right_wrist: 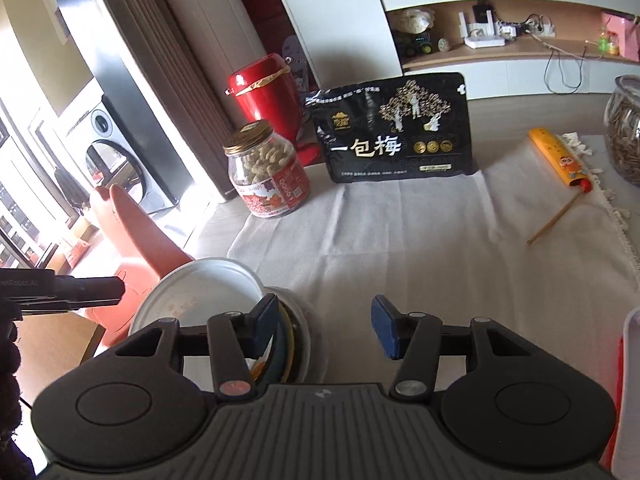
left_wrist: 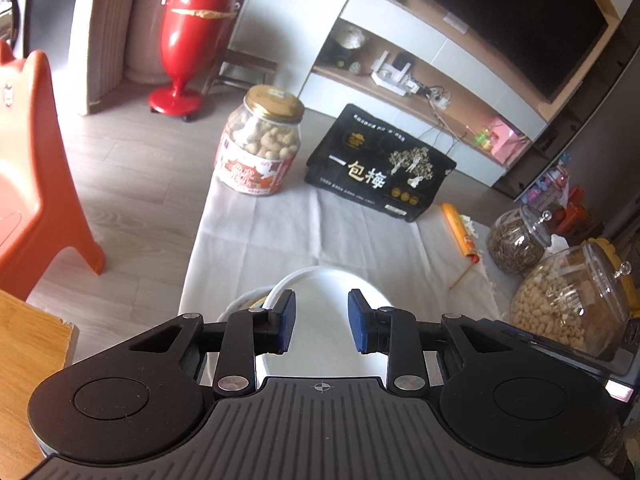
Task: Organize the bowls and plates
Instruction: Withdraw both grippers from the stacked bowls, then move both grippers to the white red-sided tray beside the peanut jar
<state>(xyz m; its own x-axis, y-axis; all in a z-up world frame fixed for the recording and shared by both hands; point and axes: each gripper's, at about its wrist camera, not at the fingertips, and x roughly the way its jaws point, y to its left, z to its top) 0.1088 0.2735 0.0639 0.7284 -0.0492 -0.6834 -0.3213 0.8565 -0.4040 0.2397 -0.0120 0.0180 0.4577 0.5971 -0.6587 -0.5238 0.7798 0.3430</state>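
Two grippers were in your hands, and both stood with their blue pads apart. Your left gripper [left_wrist: 322, 320] hung over a white plate [left_wrist: 328, 312], pads spread wide with the plate's rim showing between and beyond them; neither pad visibly pinched it, so it held nothing that I could see. That plate sat tilted on a stack, with a white bowl [left_wrist: 240, 306] peeking out at its left edge and a sliver of yellow between them.

Your right gripper [right_wrist: 324, 328] was likewise spread and empty, over bare white cloth [right_wrist: 400, 240]. Just left of its left pad lay the same stack: the white plate [right_wrist: 200, 292] leaning over a clear-rimmed bowl [right_wrist: 308, 336] that nested darker and yellow-edged dishes. Whether the left pad touched that stack, I could not tell. The tip of your left gripper [right_wrist: 96, 292] showed at the far left edge.

Farther out on the cloth stood a peanut jar [left_wrist: 260, 140] with a gold lid, beside it a black snack bag [left_wrist: 380, 164], then an orange tube [right_wrist: 558, 158] and a thin stick [right_wrist: 554, 220]. Two glass jars [left_wrist: 572, 300] sat to the right. An orange plastic chair [left_wrist: 28, 168] stood off the table to the left, and a red bin [left_wrist: 192, 44] on the floor beyond.
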